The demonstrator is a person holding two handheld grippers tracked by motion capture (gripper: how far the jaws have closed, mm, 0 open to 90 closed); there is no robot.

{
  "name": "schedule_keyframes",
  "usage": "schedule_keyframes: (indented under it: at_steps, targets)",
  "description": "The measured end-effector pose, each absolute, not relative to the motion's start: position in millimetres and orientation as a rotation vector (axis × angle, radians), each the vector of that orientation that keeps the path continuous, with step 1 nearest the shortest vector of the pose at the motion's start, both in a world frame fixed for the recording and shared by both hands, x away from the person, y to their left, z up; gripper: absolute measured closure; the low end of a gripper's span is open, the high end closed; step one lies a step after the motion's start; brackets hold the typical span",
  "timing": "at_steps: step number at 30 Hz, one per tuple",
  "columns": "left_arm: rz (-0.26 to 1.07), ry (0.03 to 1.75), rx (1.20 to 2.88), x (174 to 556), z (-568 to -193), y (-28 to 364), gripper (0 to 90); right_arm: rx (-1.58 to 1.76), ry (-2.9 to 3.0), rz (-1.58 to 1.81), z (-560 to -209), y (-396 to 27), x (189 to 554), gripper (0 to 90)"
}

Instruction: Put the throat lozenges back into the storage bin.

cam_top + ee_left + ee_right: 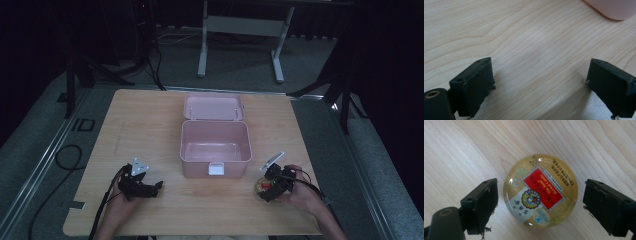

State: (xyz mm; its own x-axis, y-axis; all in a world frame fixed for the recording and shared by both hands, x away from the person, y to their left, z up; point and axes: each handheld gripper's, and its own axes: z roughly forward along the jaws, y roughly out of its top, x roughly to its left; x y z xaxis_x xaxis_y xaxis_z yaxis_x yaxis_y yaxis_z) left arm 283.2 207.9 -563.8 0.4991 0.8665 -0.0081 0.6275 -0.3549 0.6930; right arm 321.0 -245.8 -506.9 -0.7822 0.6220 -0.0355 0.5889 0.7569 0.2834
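High view, table: we see a pale wooden table (150,125) with a pink box (215,147) at its middle, lid (213,106) thrown back.
High view, left: our left gripper (156,187) rests low over bare wood, left of the box's front.
High view, right: our right gripper (265,186) sits over a small round tin (260,185), near the box's front right corner.
Left gripper view: we look along our two black jaws, spread wide apart with bare wood grain between them; a pink corner of the box (614,8) shows at the upper right.
Right gripper view: our jaws stand apart on either side of the tin (540,190), neither one touching it. The tin lies flat on the wood, its gold top bearing a red label reading "Nin Jiom Herbal Candy".
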Motion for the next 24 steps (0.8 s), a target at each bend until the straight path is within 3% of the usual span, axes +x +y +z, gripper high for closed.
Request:
schedule_keyframes:
  at_steps: [24]
  targets:
    - [0.482, 1.220, 2.103, 283, -564, 208, 7.6, 0.995, 2.859, 0.297, -518, -239, 328, 13.8]
